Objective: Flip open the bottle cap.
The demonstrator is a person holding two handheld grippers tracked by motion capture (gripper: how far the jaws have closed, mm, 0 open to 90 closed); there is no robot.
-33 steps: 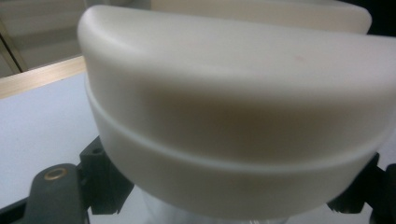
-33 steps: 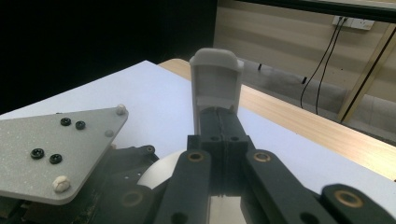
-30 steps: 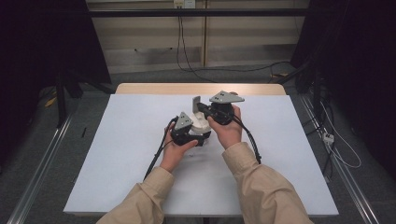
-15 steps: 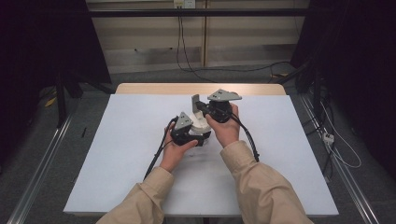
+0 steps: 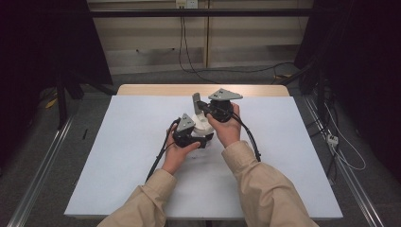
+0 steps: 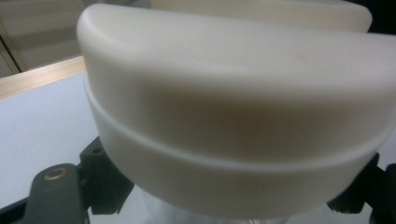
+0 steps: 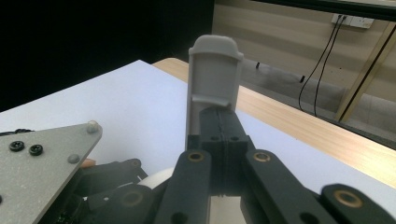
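White-covered table, wooden far edge

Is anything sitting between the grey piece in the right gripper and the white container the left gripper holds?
Nothing visible does. The right gripper holds the grey piece upright just beyond the white container, which the left gripper clamps. In the high view only bare white table surrounds them; whether the two parts touch is unclear.

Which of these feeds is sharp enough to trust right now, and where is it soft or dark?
Left gripper view: the cream lidded container sits so close that it is soft and shaded beneath. Right gripper view: the grey piece is fairly sharp, backdrop black at left. High view: table evenly lit, surroundings dark.
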